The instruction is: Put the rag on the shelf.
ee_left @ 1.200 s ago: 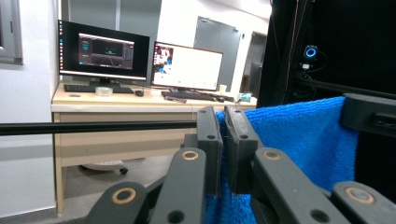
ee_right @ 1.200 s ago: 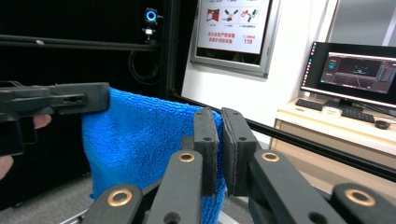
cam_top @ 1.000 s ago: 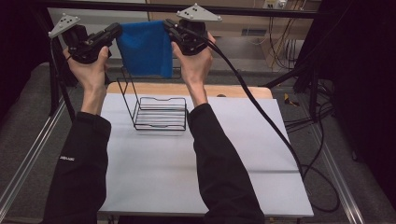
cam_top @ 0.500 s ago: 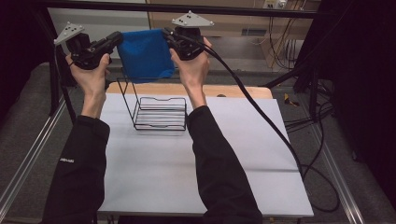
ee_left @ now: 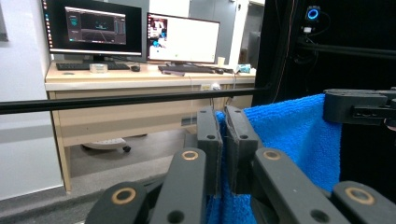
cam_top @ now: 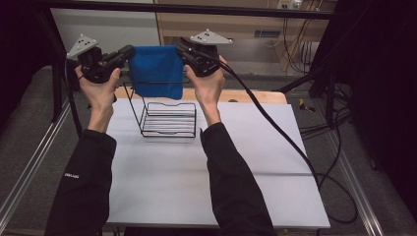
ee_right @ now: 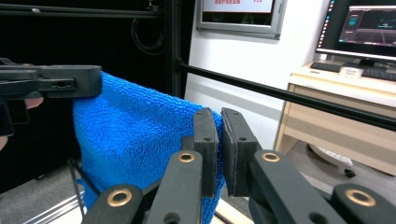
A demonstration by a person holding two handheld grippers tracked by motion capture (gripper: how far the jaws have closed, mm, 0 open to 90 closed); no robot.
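— Blue cloth (cam_top: 156,70): where does it hang?
— It hangs stretched between the two tools, above the black wire rack (cam_top: 166,117) at the far side of the white worktop (cam_top: 196,191).
— And the left hand-held gripper (cam_top: 129,51)?
— Its jaws are pinched on the cloth's upper left corner.
— The right hand-held gripper (cam_top: 181,49)?
— Clamped on the opposite top corner; in the right gripper view the pads (ee_right: 205,135) squeeze a fold of blue pile.
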